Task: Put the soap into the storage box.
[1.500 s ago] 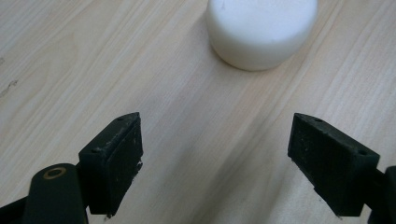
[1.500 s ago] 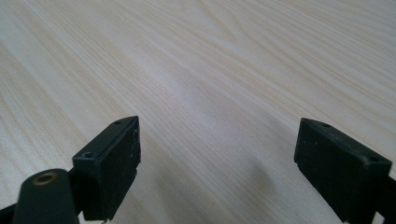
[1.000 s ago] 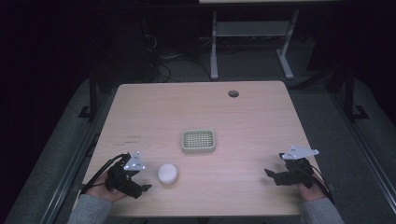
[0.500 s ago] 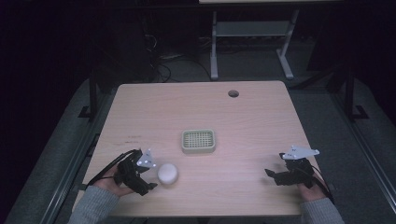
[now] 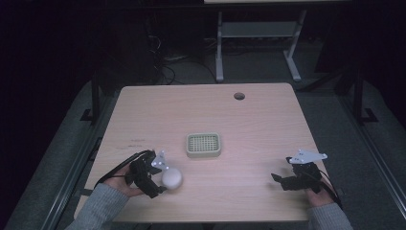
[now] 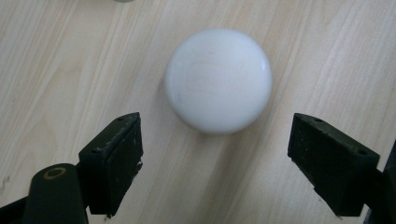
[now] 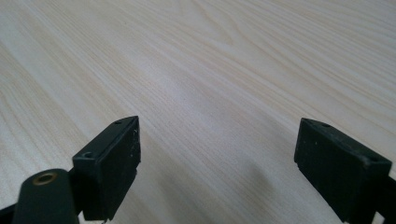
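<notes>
left hand-held gripper (image 5: 160,181) moved forward to white ball (image 5: 171,178), jaws wide, flanking it untouched. ball on bench (image 5: 249,124), near slotted tray (image 5: 203,144). right hand-held gripper (image 5: 279,180) wide, empty.

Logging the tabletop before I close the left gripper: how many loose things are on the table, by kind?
Round white soap-like lump, lying between the open jaws of the left gripper: 1
Pale green rectangular tray with a grid insert: 1
Total: 2
The right gripper is open over bare wood.
</notes>
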Available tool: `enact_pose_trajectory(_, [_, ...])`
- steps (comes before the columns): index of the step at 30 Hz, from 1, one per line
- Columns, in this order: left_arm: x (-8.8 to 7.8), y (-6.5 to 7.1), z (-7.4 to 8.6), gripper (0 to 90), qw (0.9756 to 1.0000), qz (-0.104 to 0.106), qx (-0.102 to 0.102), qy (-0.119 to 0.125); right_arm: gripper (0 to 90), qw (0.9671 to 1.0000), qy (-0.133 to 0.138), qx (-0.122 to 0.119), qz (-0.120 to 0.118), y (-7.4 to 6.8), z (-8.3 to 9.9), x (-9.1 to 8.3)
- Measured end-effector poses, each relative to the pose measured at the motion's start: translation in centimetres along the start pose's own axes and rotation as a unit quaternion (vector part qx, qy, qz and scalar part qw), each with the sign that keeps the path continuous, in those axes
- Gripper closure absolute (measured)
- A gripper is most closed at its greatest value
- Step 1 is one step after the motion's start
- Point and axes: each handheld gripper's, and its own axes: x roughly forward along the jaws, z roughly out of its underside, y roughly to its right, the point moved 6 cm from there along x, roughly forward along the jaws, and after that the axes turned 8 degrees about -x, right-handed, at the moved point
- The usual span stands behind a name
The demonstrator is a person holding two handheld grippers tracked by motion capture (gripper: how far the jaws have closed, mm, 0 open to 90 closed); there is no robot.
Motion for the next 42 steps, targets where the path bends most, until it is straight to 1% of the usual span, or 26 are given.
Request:
enact_pose_trajectory(3, [0.2, 0.0, -0.4, 17.4, 1.0, 0.006, 0.001, -0.006, 14.0, 1.0, 0.0, 0.0, 0.0, 0.0, 0.0, 0.0])
enact_pose_trajectory(9, [0.6, 0.1, -1.0, 17.4, 0.9997, 0.012, 0.01, -0.02, 14.0, 1.0, -0.001, 0.002, -0.001, 0.0, 0.1, 0.0])
enact_pose_trajectory(14, [0.7, 0.1, -1.5, 17.5, 0.9996, 0.013, 0.013, -0.02, 14.0, 1.0, -0.001, 0.003, -0.001, 0.0, 0.1, 0.0])
enact_pose_trajectory(16, [0.8, 0.1, -1.7, 17.5, 0.9996, 0.015, 0.011, -0.019, 14.0, 1.0, 0.0, 0.002, -0.001, 0.0, 0.0, -0.1])
enact_pose_trajectory(17, [0.8, 0.1, -1.8, 17.5, 0.9995, 0.014, 0.017, -0.023, 14.0, 1.0, 0.001, -0.003, 0.0, 0.1, 0.0, -0.1])
enact_pose_trajectory(20, [1.1, 0.2, -2.1, 17.5, 0.9994, 0.02, 0.014, -0.025, 13.9, 1.0, 0.001, -0.003, -0.001, 0.1, 0.0, -0.1])
enact_pose_trajectory(21, [1.2, 0.2, -2.2, 17.6, 0.9991, 0.024, 0.018, -0.029, 14.0, 1.0, 0.001, -0.003, -0.001, 0.1, 0.0, -0.1])
enact_pose_trajectory(22, [1.3, 0.3, -2.3, 18.1, 0.9991, 0.027, 0.016, -0.03, 14.0, 1.0, 0.001, -0.001, 0.0, 0.0, 0.0, -0.1])
enact_pose_trajectory(23, [1.5, 0.3, -2.3, 18.6, 0.9989, 0.026, 0.019, -0.034, 14.0, 1.0, 0.001, -0.004, -0.001, 0.1, 0.0, -0.1])
enact_pose_trajectory(24, [1.7, 0.3, -2.4, 18.4, 0.9989, 0.025, 0.015, -0.035, 13.9, 1.0, 0.001, -0.003, -0.001, 0.0, 0.0, -0.1])
enact_pose_trajectory(25, [1.8, 0.2, -2.4, 18.1, 0.9986, 0.025, 0.022, -0.042, 14.0, 1.0, 0.0, -0.003, -0.001, 0.0, 0.0, -0.1])
enact_pose_trajectory(27, [2.0, 0.1, -2.5, 18.1, 0.9985, 0.023, 0.021, -0.045, 13.9, 1.0, 0.001, -0.004, 0.0, 0.1, 0.0, -0.1])
enact_pose_trajectory(33, [2.6, 0.0, -2.7, 17.3, 0.9981, 0.025, 0.02, -0.053, 14.0, 1.0, 0.001, -0.005, -0.001, 0.1, 0.0, 0.0])
enact_pose_trajectory(35, [2.8, -0.1, -2.7, 17.2, 0.9978, 0.027, 0.018, -0.058, 14.0, 1.0, 0.002, -0.005, -0.001, 0.0, 0.0, -0.1])
enact_pose_trajectory(37, [3.0, -0.2, -2.6, 17.2, 0.9973, 0.027, 0.02, -0.065, 14.0, 1.0, 0.002, -0.005, -0.001, 0.0, 0.0, 0.0])
enact_pose_trajectory(42, [3.5, -0.1, -2.6, 17.2, 0.9968, 0.031, 0.019, -0.072, 14.0, 1.0, 0.002, -0.005, -0.001, 0.0, 0.0, 0.0])
